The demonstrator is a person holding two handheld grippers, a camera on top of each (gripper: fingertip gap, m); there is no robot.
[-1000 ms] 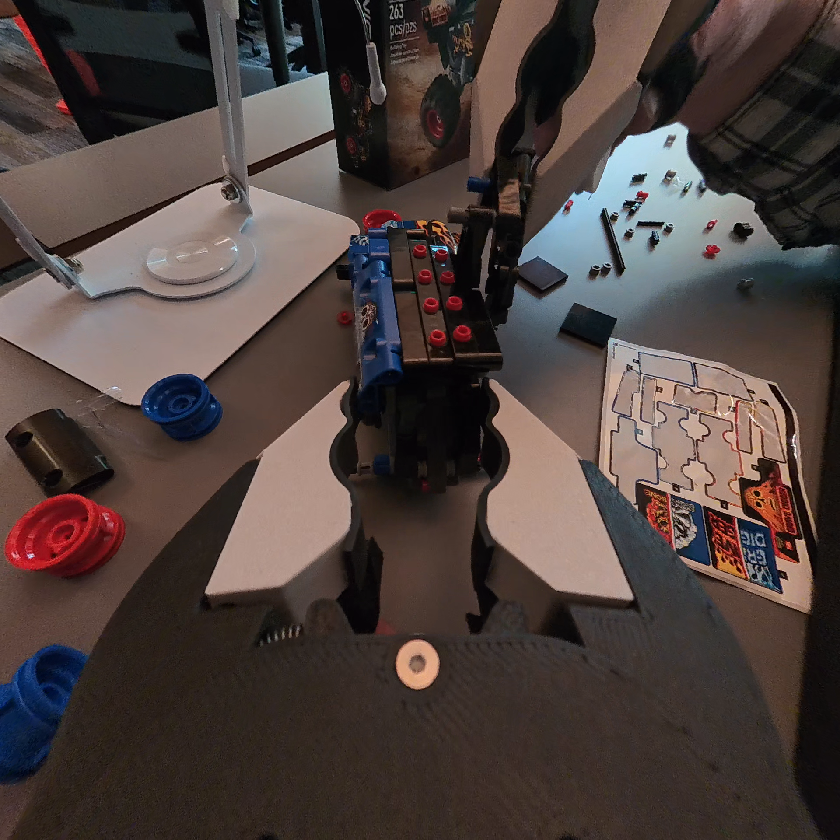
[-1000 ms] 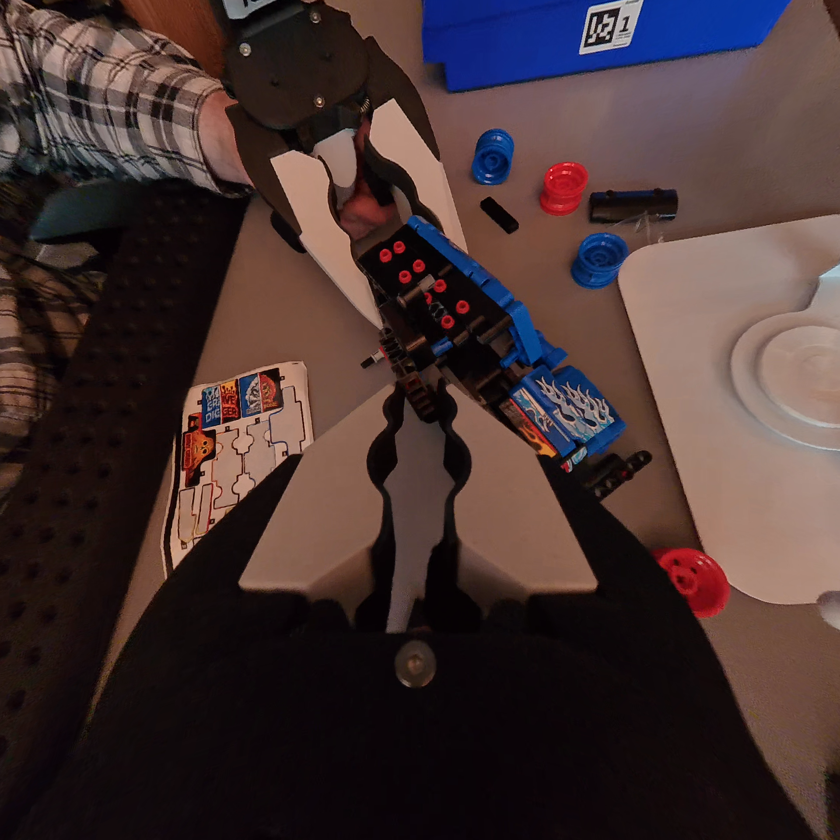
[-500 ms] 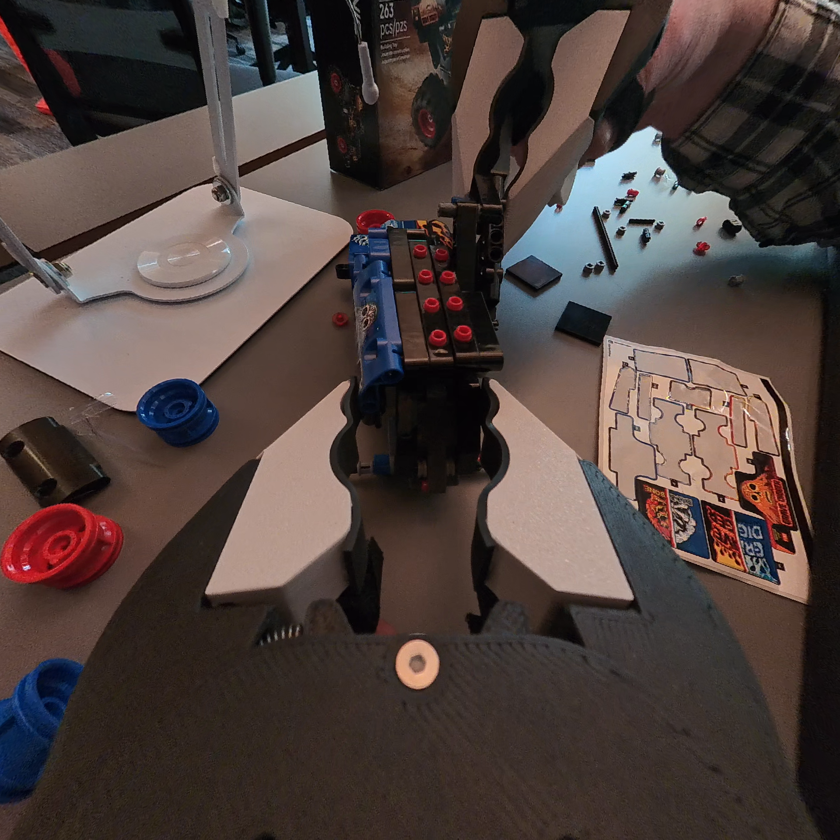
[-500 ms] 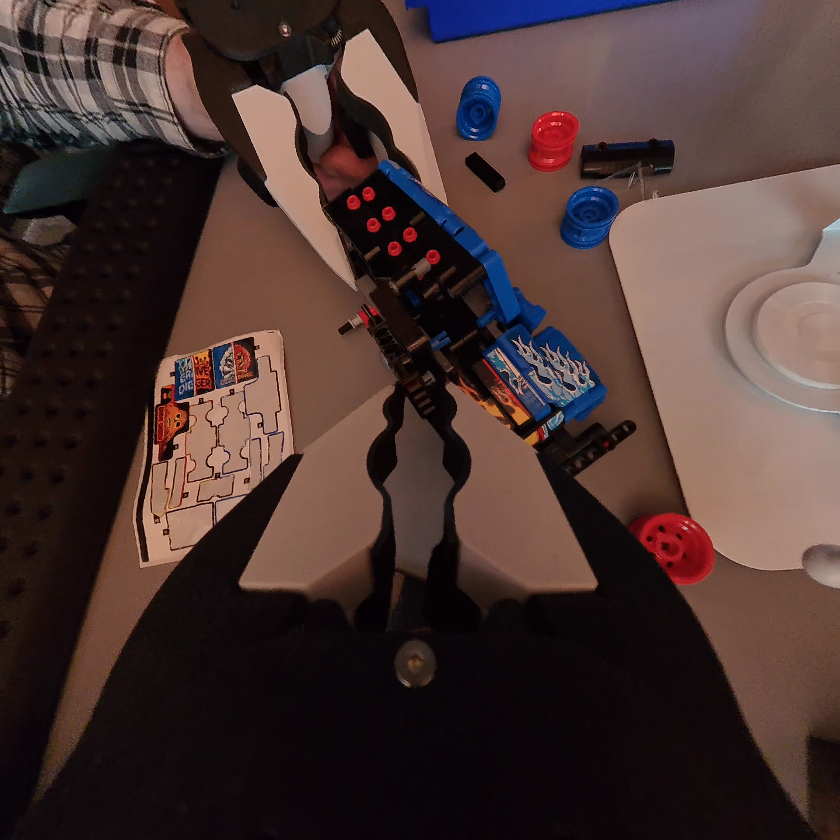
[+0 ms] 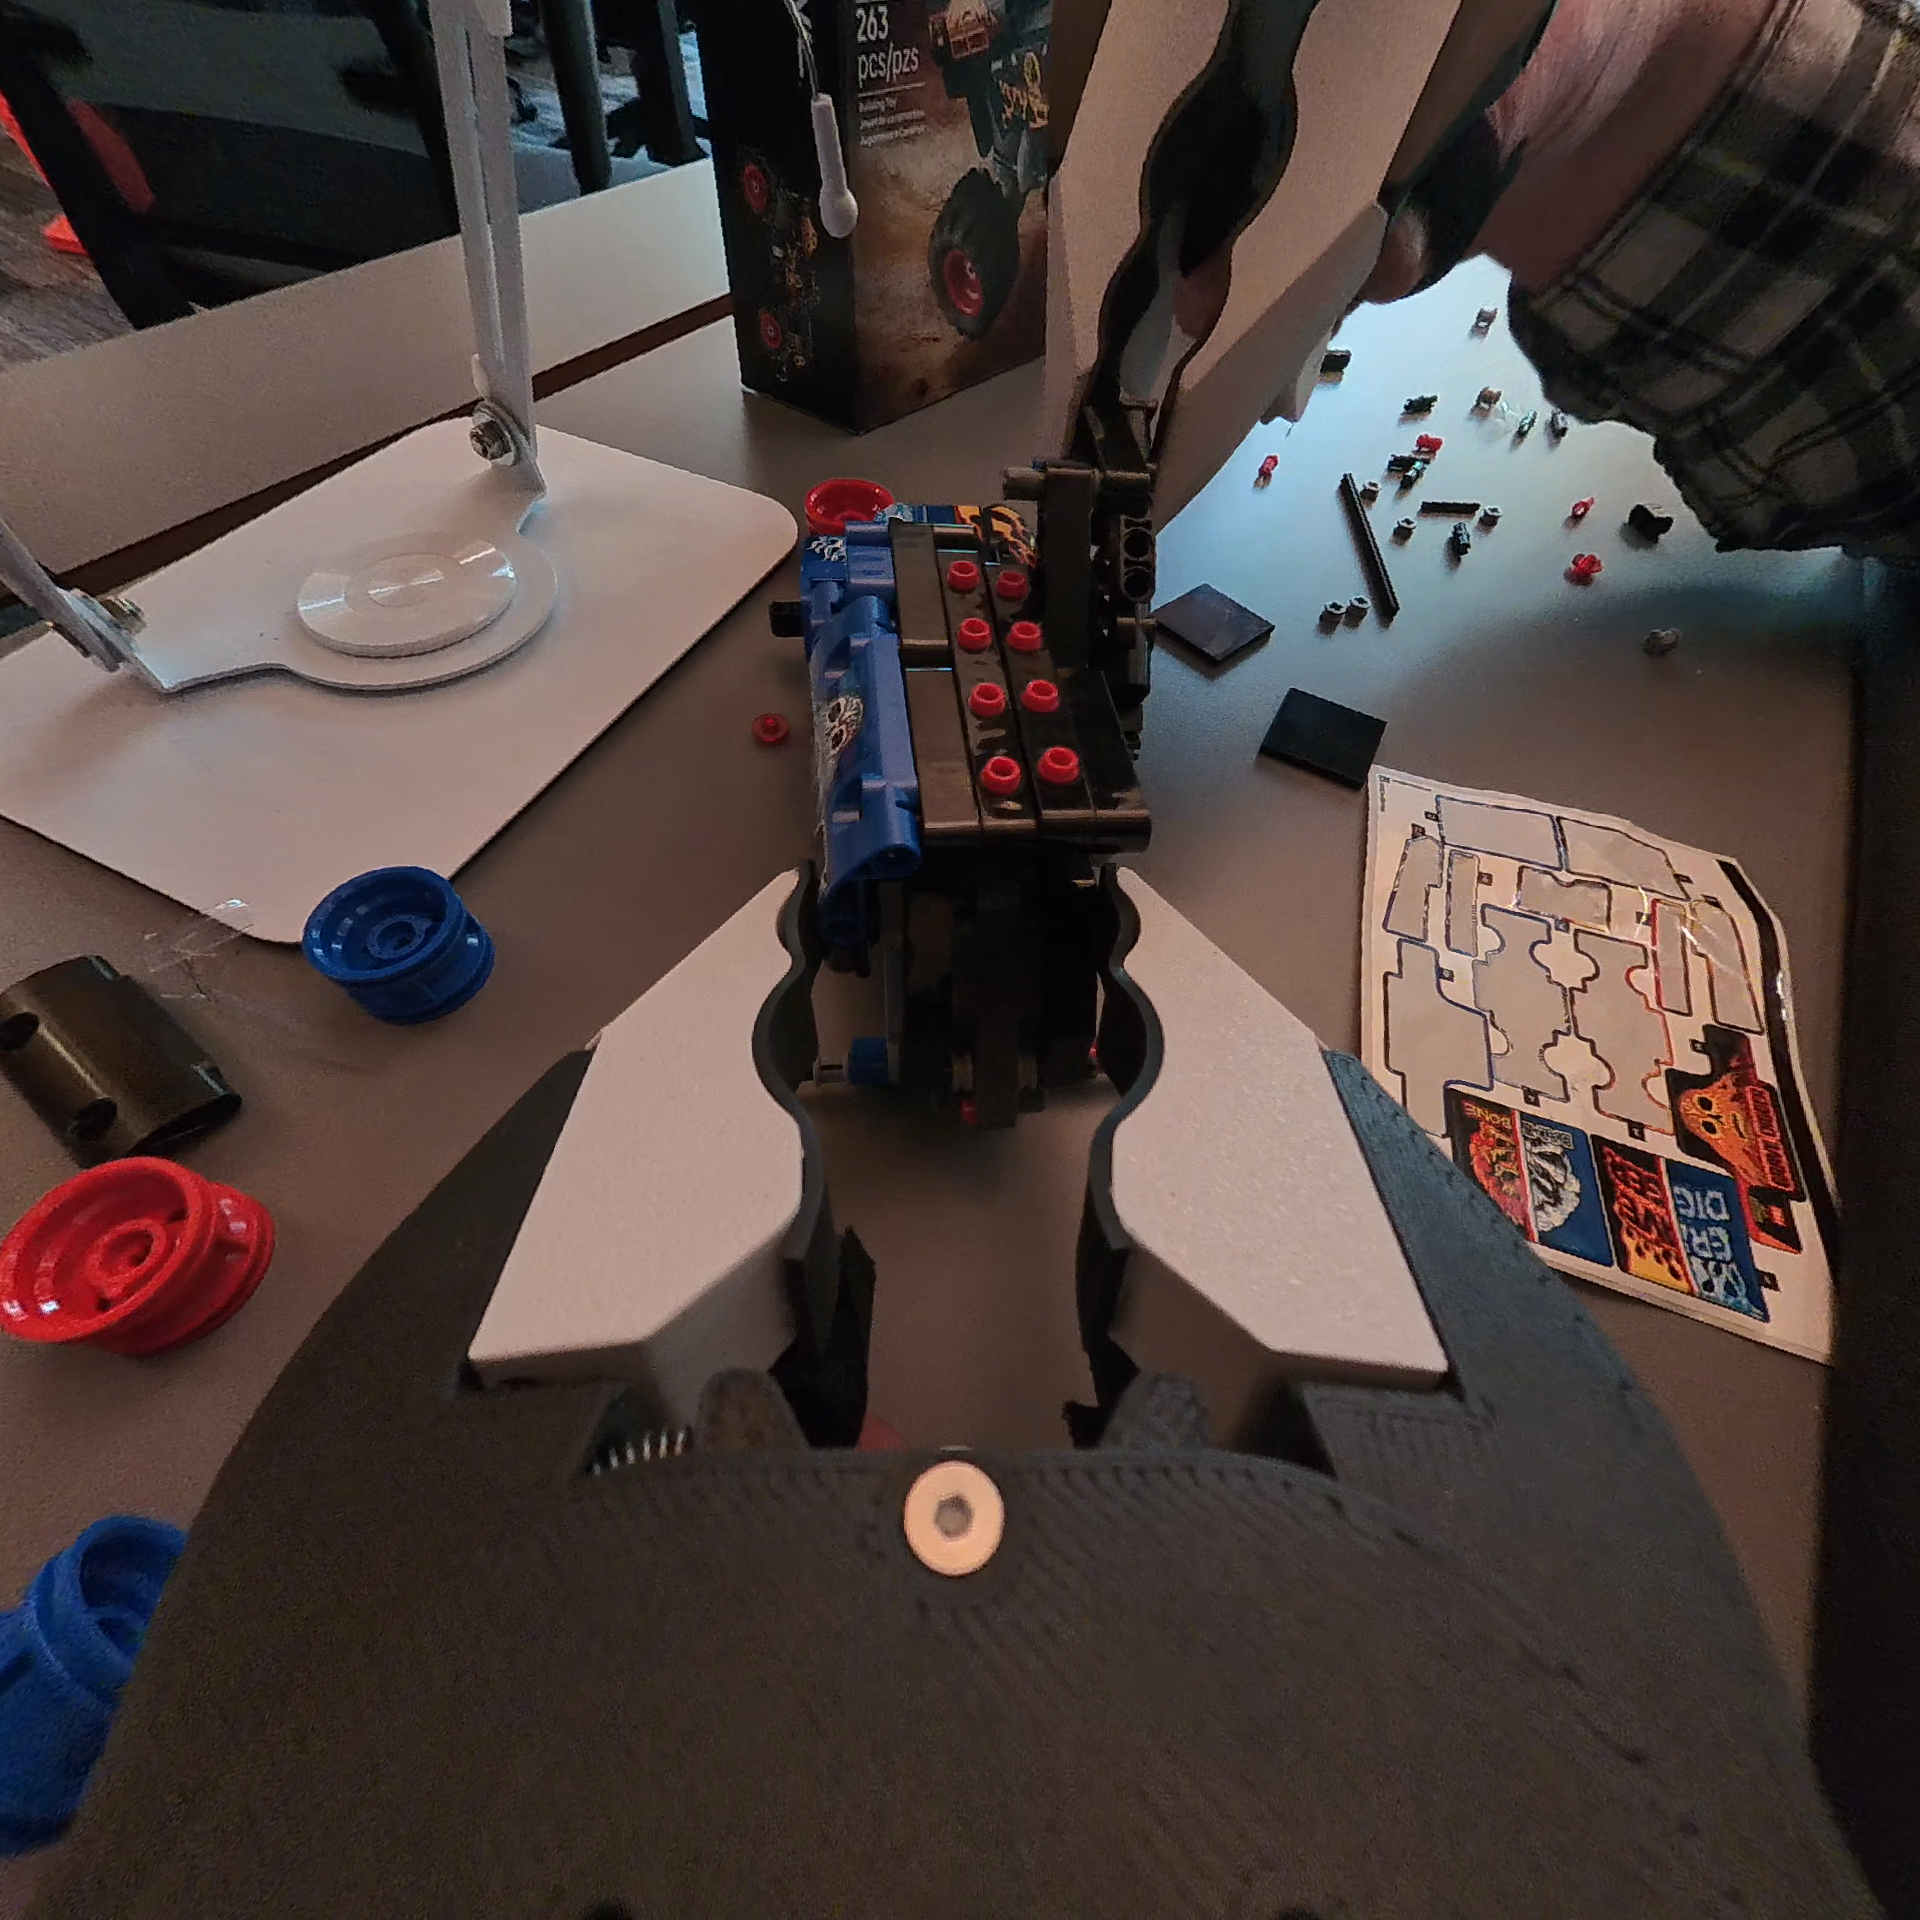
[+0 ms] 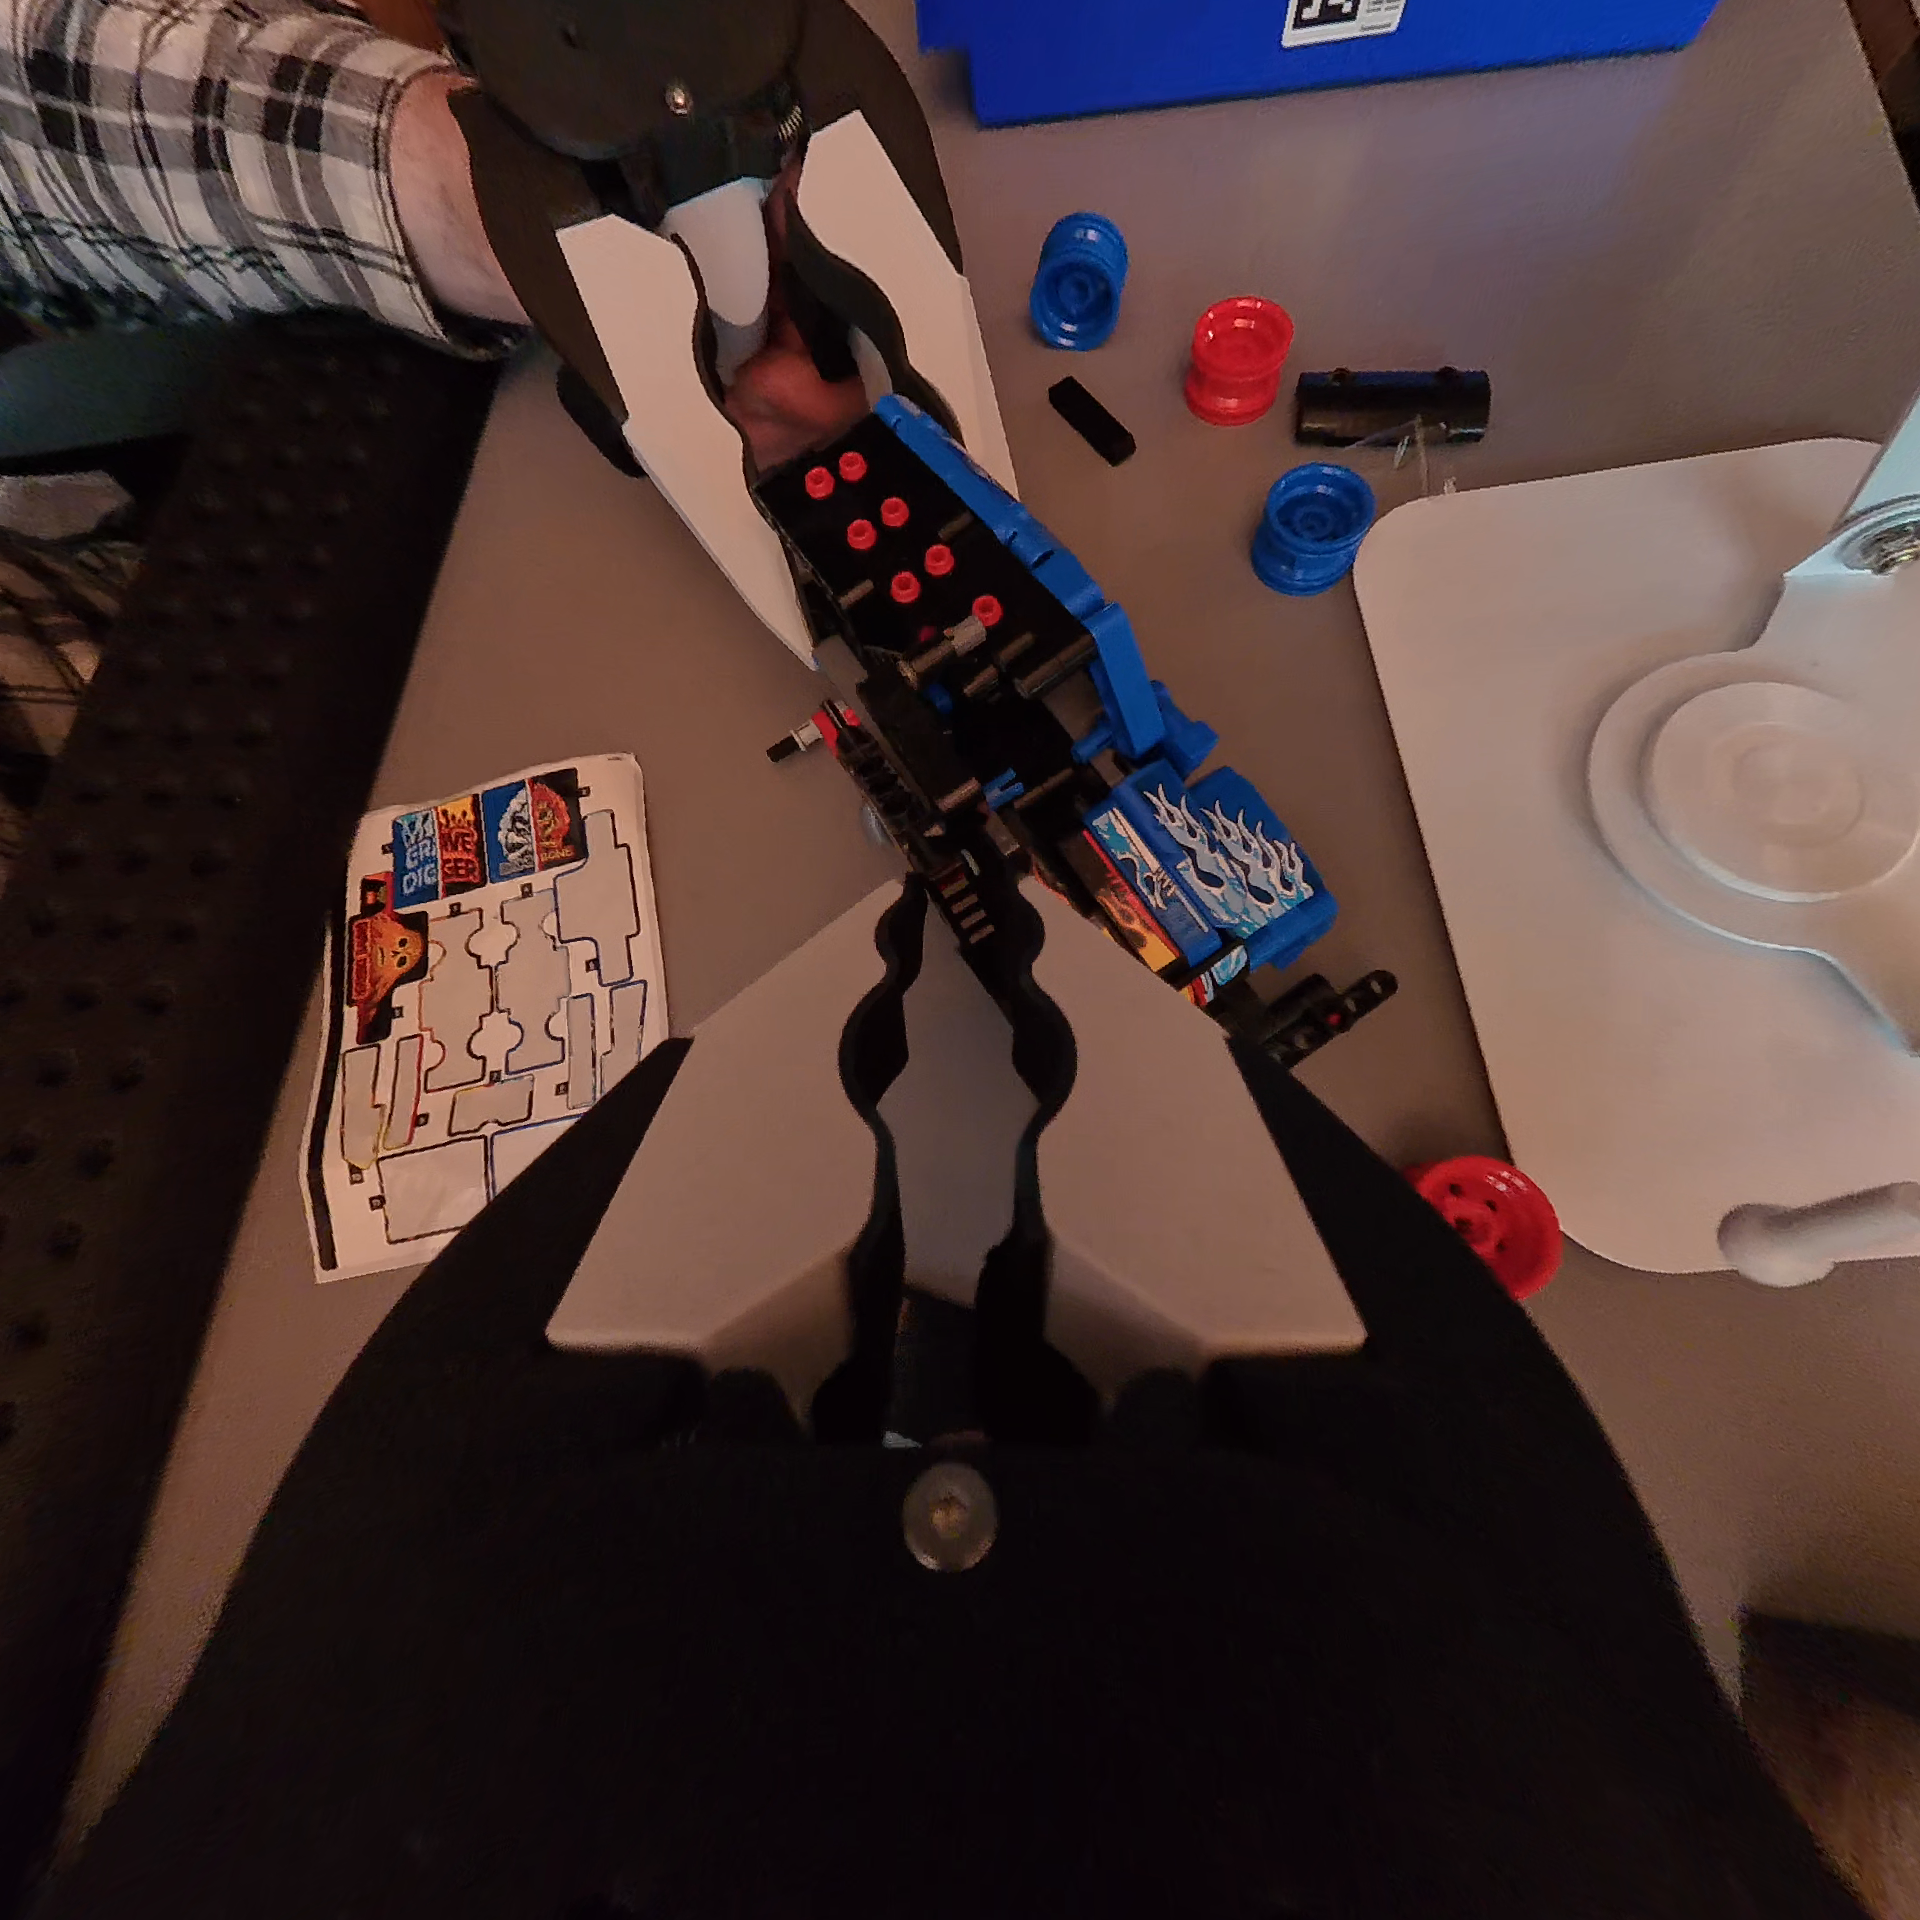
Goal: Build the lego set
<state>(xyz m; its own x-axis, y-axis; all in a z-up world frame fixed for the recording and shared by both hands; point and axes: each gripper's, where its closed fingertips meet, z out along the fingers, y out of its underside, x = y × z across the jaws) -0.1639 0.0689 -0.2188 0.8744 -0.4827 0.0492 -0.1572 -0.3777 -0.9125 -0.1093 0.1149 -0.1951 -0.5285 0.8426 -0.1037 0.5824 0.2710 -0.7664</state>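
Note:
The truck model (image 5: pixel 977 707) has a blue side, a black deck and red studs, and it lies on the grey table. My left gripper (image 5: pixel 956 894) is shut on its near end. In the right wrist view the model (image 6: pixel 987 644) runs diagonally, with the left gripper (image 6: pixel 790 416) at its far end. My right gripper (image 6: pixel 966 899) is shut on a black beam part (image 6: pixel 966 914) at the model's side. In the left wrist view this beam (image 5: pixel 1101 520) stands upright against the model's right edge, under the right gripper (image 5: pixel 1143 343).
Blue wheels (image 5: pixel 400 940) and a red wheel (image 5: pixel 130 1252) lie left, beside a black curved piece (image 5: pixel 104 1055). A white stand base (image 5: pixel 343 644) is at back left, the set's box (image 5: pixel 883 197) behind. A sticker sheet (image 5: pixel 1590 1039), black tiles (image 5: pixel 1320 738) and small loose parts (image 5: pixel 1455 509) lie right. My hands' fingertips stand some 9 cm from each other.
My right gripper has brought the black beam from a tilt to upright against the model's right side. My left gripper has kept hold of the model.

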